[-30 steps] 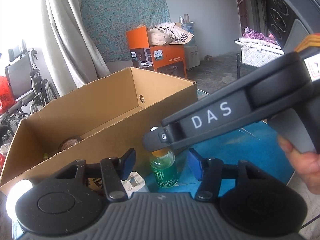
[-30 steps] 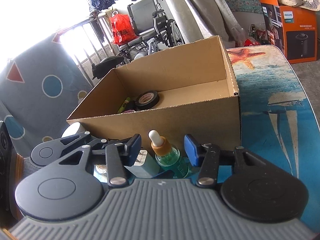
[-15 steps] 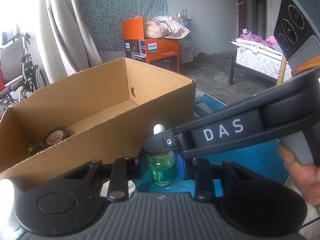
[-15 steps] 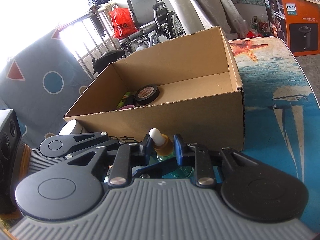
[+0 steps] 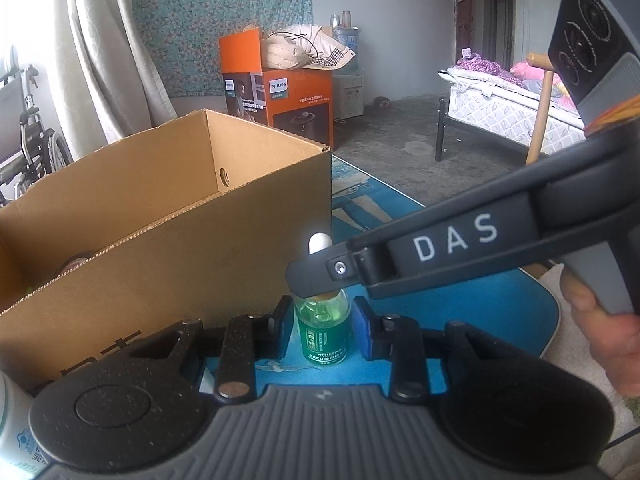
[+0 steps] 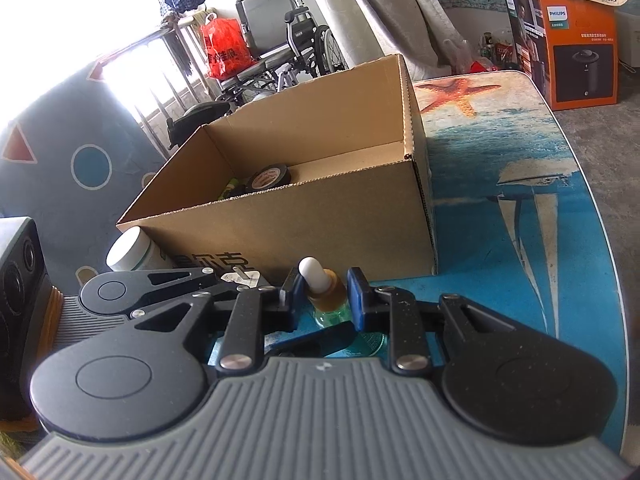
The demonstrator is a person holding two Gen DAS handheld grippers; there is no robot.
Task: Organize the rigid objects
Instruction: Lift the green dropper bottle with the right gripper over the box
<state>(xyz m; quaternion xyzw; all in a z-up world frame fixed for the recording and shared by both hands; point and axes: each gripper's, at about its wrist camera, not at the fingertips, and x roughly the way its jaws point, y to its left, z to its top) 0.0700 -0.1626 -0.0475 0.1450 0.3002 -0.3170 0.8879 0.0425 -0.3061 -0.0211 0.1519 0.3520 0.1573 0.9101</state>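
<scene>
A small green dropper bottle (image 5: 323,330) with an amber collar and white bulb stands on the blue table beside the cardboard box (image 5: 168,248). My left gripper (image 5: 322,322) is shut on the bottle's body. My right gripper (image 6: 322,296) is shut on the bottle's amber neck (image 6: 326,294), and its finger crosses the left wrist view (image 5: 320,276). The box (image 6: 320,224) holds a black tape roll (image 6: 267,175) and a green item (image 6: 229,189).
A white jar (image 6: 130,250) and a white plug (image 6: 240,276) lie by the box's front. An orange Philips box (image 6: 576,44), a wheelchair (image 6: 280,48) and a bed (image 5: 512,112) stand around. The table edge (image 6: 600,216) runs at right.
Both grippers closed from open onto the dropper bottle a second ago. Both views have since moved closer and lower towards the bottle and box.
</scene>
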